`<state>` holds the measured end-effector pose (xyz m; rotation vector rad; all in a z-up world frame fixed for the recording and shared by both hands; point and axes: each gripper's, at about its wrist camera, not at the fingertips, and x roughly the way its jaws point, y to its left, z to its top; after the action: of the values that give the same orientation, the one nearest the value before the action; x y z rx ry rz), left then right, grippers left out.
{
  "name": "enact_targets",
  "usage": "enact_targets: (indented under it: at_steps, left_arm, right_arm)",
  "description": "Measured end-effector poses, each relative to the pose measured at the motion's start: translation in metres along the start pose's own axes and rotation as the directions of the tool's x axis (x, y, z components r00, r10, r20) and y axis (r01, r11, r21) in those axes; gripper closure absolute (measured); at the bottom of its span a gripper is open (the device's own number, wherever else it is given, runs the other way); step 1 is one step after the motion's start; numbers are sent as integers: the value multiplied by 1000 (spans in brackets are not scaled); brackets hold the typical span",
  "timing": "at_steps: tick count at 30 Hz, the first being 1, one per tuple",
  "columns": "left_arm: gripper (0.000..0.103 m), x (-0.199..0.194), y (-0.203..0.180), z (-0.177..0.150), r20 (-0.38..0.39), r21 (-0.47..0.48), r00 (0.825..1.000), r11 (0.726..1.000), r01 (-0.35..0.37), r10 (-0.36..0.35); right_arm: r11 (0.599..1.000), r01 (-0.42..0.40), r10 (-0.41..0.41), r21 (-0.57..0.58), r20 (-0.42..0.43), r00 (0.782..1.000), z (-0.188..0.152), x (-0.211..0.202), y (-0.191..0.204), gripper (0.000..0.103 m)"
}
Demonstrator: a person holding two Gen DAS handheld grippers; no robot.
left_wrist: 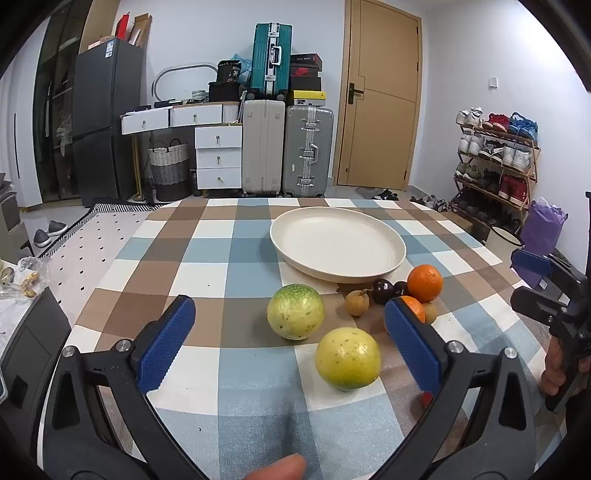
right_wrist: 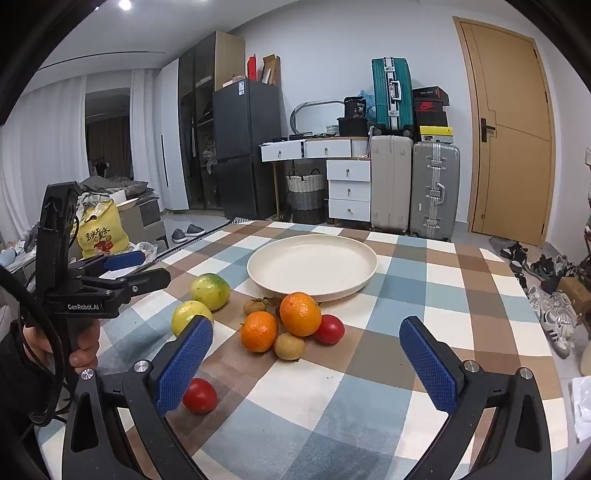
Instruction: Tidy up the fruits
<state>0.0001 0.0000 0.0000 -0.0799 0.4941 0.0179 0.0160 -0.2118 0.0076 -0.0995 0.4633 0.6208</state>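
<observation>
The fruits are lying on the checked table (right_wrist: 424,295), just in front of the white plate (right_wrist: 312,264): two oranges (right_wrist: 300,314), two yellow-green fruits (left_wrist: 295,312), two red ones (right_wrist: 330,329). The left gripper (left_wrist: 291,341) and the right gripper (right_wrist: 306,363) are hovering near the plate, fingers (right_wrist: 184,365) wide, holding nothing.

Evenly lit indoor scene, round white ceiling lamp (right_wrist: 125,4) seen glaring at top left of the right wrist view, soft short shadows cast under the fruit, sharp focus throughout, strong fisheye bending of walls, black vignette at corners.
</observation>
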Motion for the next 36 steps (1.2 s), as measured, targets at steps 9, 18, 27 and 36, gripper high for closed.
enact_targets:
  at_steps: [9, 18, 27, 36]
  left_arm:
    - [1, 0, 0, 0, 6, 4, 1000, 1000, -3, 3]
    - [1, 0, 0, 0, 4, 5, 1000, 1000, 1, -1]
    - [1, 4, -5, -3, -3, 3, 1000, 1000, -9, 9]
    - [1, 4, -6, -2, -22, 15, 1000, 1000, 23, -22]
  right_arm:
    - [1000, -3, 3, 6, 2, 1000, 0, 0, 0, 0]
    - [1000, -5, 5, 11, -1, 1000, 0, 0, -1, 0]
    - [1000, -6, 6, 12, -3, 1000, 0, 0, -1, 0]
    - [1000, -6, 6, 14, -5, 1000, 0, 0, -1, 0]
